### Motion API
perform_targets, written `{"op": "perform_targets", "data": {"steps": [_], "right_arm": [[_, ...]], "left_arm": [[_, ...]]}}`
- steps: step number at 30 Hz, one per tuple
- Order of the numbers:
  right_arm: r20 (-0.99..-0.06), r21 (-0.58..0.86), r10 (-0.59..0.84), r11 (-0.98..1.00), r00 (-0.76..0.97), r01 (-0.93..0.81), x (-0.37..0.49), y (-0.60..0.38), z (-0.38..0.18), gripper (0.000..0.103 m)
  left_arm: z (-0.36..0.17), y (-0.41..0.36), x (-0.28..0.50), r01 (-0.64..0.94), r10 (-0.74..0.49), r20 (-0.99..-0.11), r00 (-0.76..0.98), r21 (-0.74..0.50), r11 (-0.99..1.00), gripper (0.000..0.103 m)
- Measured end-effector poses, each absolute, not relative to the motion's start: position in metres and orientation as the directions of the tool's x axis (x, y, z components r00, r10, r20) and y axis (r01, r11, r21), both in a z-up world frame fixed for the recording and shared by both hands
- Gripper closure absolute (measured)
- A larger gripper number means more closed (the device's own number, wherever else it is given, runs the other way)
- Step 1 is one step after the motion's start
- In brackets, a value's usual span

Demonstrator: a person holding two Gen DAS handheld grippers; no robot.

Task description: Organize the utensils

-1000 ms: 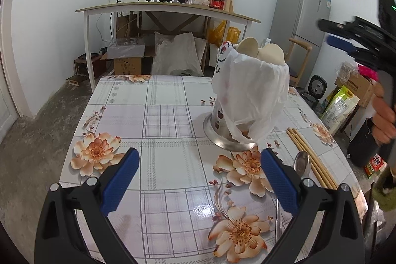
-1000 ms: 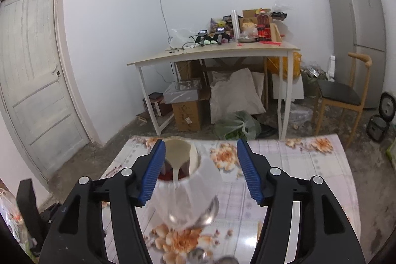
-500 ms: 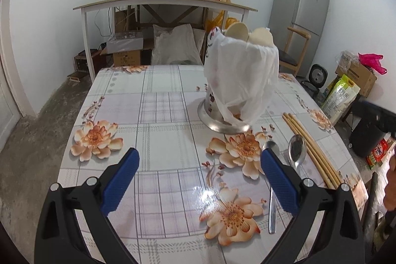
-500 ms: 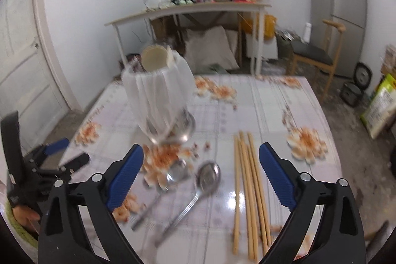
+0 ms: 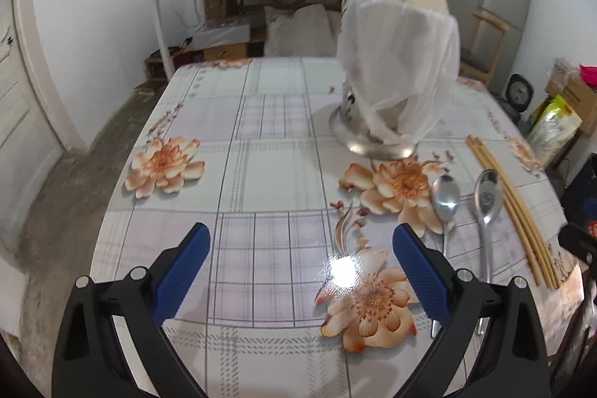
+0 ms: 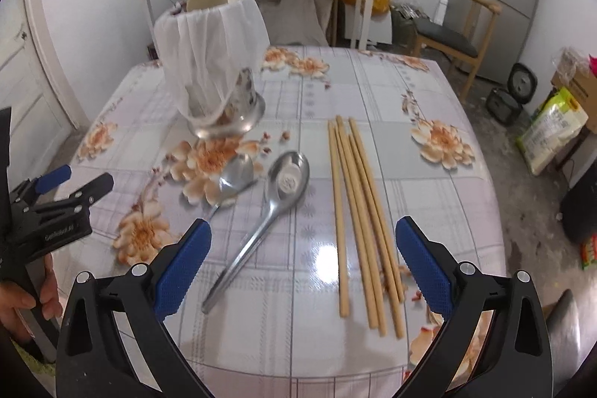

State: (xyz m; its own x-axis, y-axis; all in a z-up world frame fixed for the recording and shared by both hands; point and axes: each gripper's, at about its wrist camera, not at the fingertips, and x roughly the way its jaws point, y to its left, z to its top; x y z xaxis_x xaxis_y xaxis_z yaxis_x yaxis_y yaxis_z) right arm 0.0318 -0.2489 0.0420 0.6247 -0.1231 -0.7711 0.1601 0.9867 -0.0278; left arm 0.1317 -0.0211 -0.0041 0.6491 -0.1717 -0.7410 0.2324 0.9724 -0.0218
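Both my tongs, left gripper (image 5: 300, 262) and right gripper (image 6: 302, 258), hang wide open above the table (image 5: 261, 174); spoons (image 6: 276, 189) and chopsticks (image 6: 358, 211) lie beside the holder (image 6: 220, 92).

Between our right fingers (image 6: 183, 267) lie two spoons (image 6: 261, 211) on the table (image 6: 429, 196), chopsticks (image 6: 358, 211) just to their right; the utensil holder (image 6: 216, 69) stands beyond the left finger. Our left gripper (image 6: 56, 196) hovers left.

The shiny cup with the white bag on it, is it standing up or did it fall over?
Standing up. The cup rests on its round base on the table, open top upward.
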Motion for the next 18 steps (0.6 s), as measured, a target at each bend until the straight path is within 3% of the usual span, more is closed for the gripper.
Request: {"op": "perform_targets", "data": {"steps": [9,18], "right_arm": [[-0.729,-0.195,-0.210,0.976,0.651,0.097,0.018,-0.234,0.042,0.008],[-0.695,-0.211,-0.199,0.975,0.691,0.068,0.007,-0.235,0.046,0.008]], "left_arm": [[-0.001,-0.036,0.127,0.209,-0.159,-0.736,0.658,-0.024,0.978,0.007],[0.004,-0.050,0.120,0.227,-0.162,-0.742,0.651,-0.013,0.974,0.007]]}}
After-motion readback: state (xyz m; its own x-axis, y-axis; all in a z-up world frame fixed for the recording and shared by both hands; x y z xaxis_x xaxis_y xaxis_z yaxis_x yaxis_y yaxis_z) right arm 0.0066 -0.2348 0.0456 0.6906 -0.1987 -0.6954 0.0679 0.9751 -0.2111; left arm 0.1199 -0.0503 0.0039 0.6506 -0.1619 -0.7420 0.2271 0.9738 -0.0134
